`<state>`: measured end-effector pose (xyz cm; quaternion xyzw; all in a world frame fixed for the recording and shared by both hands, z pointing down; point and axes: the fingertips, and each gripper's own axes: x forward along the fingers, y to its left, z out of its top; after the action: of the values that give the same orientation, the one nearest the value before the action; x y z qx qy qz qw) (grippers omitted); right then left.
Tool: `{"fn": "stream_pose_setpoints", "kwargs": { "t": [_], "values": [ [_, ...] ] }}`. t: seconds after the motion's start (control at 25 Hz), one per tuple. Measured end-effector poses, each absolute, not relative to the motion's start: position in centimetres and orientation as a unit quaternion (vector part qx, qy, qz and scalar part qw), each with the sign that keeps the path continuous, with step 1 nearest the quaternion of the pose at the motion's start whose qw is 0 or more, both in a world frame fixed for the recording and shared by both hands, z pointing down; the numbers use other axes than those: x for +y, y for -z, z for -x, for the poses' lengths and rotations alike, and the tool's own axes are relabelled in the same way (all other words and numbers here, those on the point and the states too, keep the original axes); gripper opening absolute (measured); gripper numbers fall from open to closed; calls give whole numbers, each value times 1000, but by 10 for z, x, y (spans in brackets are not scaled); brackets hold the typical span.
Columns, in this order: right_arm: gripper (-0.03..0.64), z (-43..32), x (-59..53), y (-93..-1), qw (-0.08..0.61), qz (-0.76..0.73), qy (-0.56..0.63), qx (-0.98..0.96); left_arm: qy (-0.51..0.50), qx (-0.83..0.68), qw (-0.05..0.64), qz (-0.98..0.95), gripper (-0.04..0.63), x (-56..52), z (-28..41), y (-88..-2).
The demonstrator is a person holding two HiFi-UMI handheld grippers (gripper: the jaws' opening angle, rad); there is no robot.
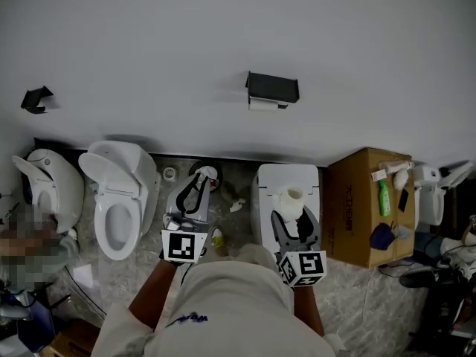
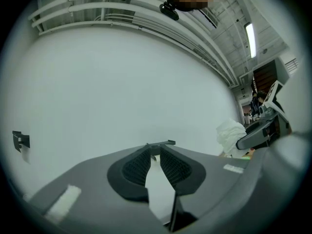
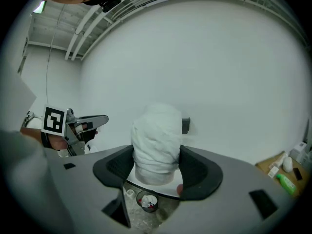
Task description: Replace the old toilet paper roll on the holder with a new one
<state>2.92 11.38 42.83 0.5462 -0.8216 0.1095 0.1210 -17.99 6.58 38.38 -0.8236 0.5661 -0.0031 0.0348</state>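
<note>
A black wall holder (image 1: 272, 88) carries a thin white old roll (image 1: 262, 104) under its lid. My right gripper (image 1: 292, 214) is shut on a new white toilet paper roll (image 1: 291, 198), held upright over the closed toilet below the holder. In the right gripper view the new roll (image 3: 157, 140) fills the space between the pads, and the holder (image 3: 185, 125) peeks out behind it. My left gripper (image 1: 198, 182) is to the left, shut with nothing in it. In its own view the left gripper (image 2: 155, 152) points at the wall, the holder (image 2: 161, 144) just above its tips.
Two white toilets (image 1: 119, 192) stand at the left, and a small bin (image 1: 208, 175) sits on the floor behind my left gripper. A cardboard box (image 1: 357, 207) with bottles on top stands at the right. Another black fixture (image 1: 36, 99) hangs on the wall far left.
</note>
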Motion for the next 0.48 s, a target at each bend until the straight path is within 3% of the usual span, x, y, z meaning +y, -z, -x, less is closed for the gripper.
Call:
{"fn": "stream_pose_setpoints", "kwargs": {
  "t": [0.48],
  "values": [
    [288,-37,107,-449,128,-571,-155,-796,6,550,10,835,58,45,180,-406]
  ]
}}
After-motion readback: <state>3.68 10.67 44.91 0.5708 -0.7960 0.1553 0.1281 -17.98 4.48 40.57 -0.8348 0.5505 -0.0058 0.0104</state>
